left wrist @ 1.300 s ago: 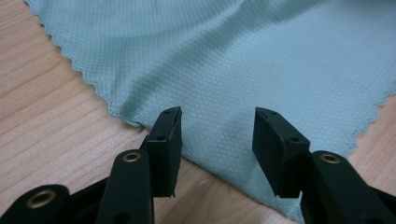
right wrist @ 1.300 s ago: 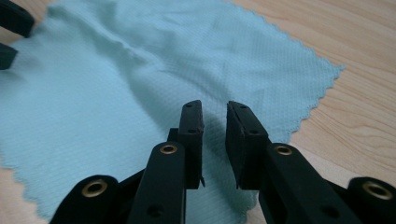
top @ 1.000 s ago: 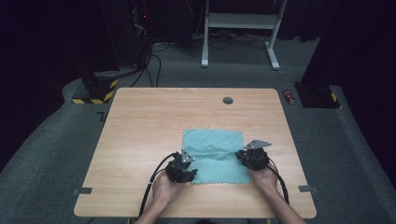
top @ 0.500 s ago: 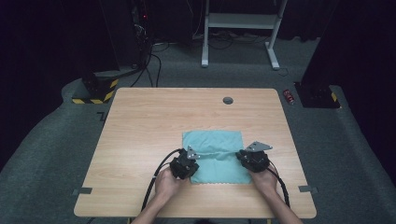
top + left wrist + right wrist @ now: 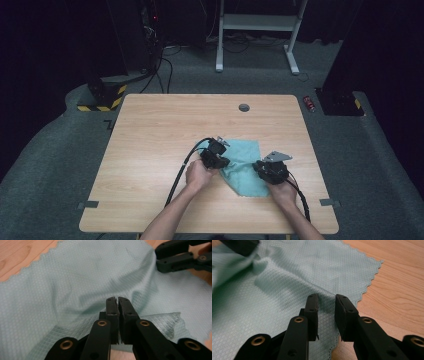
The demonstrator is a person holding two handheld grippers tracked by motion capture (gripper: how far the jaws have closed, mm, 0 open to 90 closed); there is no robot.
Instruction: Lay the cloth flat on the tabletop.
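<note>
High view: light, limp cloth [image 5: 246, 167] folds easily; left gripper [image 5: 220, 161] pinches its corner shut, right gripper [image 5: 268, 171] gapes at the edge.

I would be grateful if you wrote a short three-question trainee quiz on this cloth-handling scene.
1. True or false: the left gripper has its jaws shut on the teal cloth.
2. How do the right gripper's jaws stand? A) pressed together on the cloth's edge B) apart, over the cloth near its scalloped edge C) wrapped around a cable
3. What small round thing sits in the wooden table near its far edge?

Key:
1. True; a fold of cloth is pinched between the closed jaws.
2. B
3. A dark round grommet.
</note>
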